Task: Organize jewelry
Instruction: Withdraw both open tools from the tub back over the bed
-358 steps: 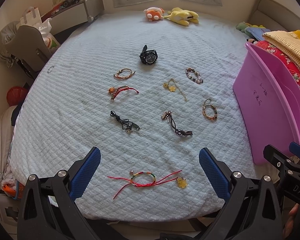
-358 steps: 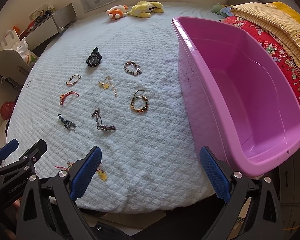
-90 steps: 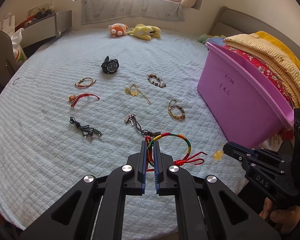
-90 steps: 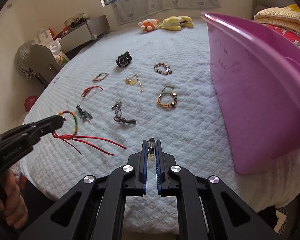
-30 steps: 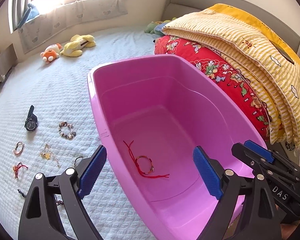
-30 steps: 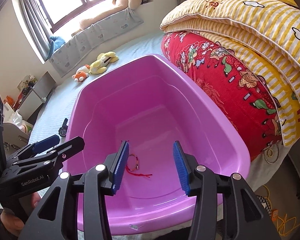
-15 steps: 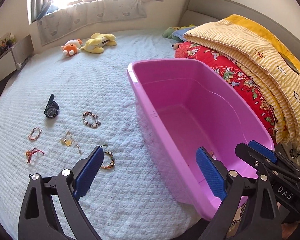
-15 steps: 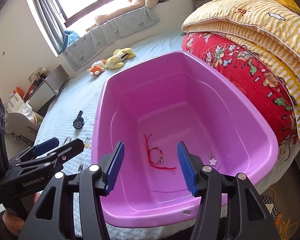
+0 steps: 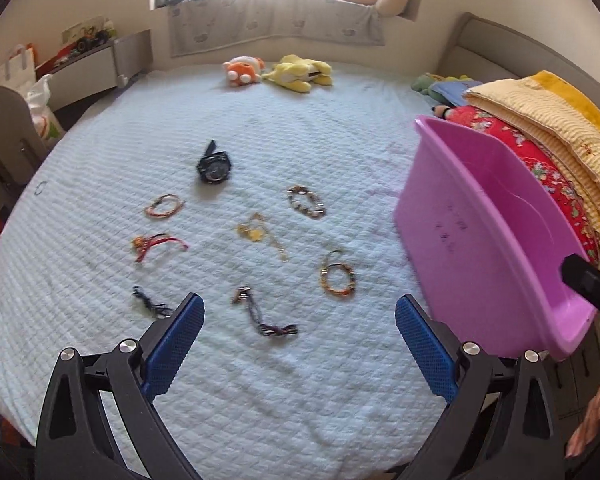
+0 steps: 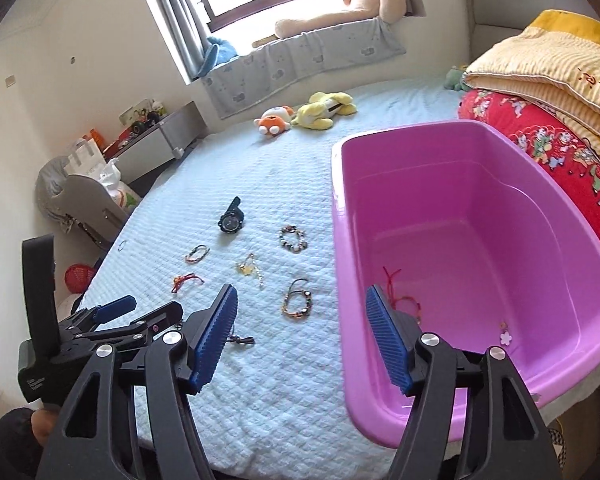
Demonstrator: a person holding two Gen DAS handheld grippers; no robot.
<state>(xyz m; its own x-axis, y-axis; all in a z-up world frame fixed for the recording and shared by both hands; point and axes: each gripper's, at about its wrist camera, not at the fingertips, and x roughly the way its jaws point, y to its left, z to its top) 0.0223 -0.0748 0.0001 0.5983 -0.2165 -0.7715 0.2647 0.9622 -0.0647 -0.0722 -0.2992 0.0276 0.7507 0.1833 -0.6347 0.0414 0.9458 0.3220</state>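
Jewelry spread over the pale quilted bed (image 9: pixel 300 392), nothing pinched. Nearest: left gripper (image 9: pixel 300 344) and right gripper (image 10: pixel 302 334), blue fingers (image 9: pixel 172 344) spread wide, empty. Just beyond: dark cord bracelet (image 9: pixel 268 320), black cord piece (image 9: pixel 150 304), beaded bangle (image 9: pixel 338 278). Further on: red string bracelet (image 9: pixel 156 244), gold star chain (image 9: pixel 260 234), woven bracelet (image 9: pixel 164 205), bead bracelet (image 9: pixel 306 202), black watch (image 9: pixel 214 168). At right, pink tub (image 10: pixel 560 264) holding a red cord bracelet (image 10: pixel 404 296) and flower charm (image 10: pixel 506 336). Farthest: plush toys (image 9: pixel 276 72).
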